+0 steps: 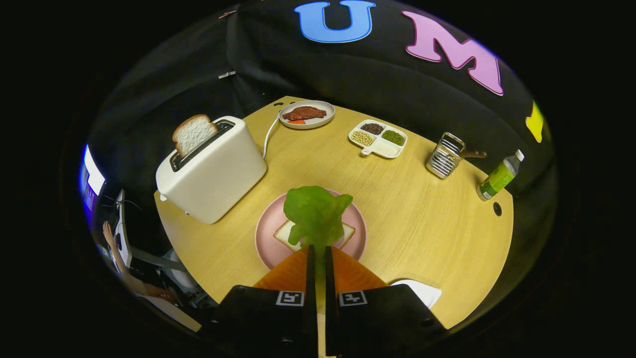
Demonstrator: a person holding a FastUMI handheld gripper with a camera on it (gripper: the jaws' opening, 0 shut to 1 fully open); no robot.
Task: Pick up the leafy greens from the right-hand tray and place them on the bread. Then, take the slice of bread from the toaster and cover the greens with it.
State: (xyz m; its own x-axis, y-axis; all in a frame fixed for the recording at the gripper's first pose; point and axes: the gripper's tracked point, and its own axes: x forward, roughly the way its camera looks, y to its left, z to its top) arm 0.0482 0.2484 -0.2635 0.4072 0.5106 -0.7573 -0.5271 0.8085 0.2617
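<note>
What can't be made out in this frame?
- Bread on the pink plate: its middle is covered by the greens held in the gripper, gripper view.
- Toaster slot: the slice hides its inside.
- White tray: mostly behind the gripper body.
- Cup contents: too small.

Plate point(266, 233) w/ bread slice point(284, 233) lower centre, just ahead of gripper point(318, 250); leafy greens point(315, 215) pinched btwn fingers, over bread. Toaster point(211, 171) left of plate, slice point(193, 133) in slot. Meat dish point(306, 114) upper centre, behind toaster. Divided tray point(378, 139) right of it; utensil rack point(445, 155), then bottle point(500, 176) further right. All on table point(422, 233).
</note>
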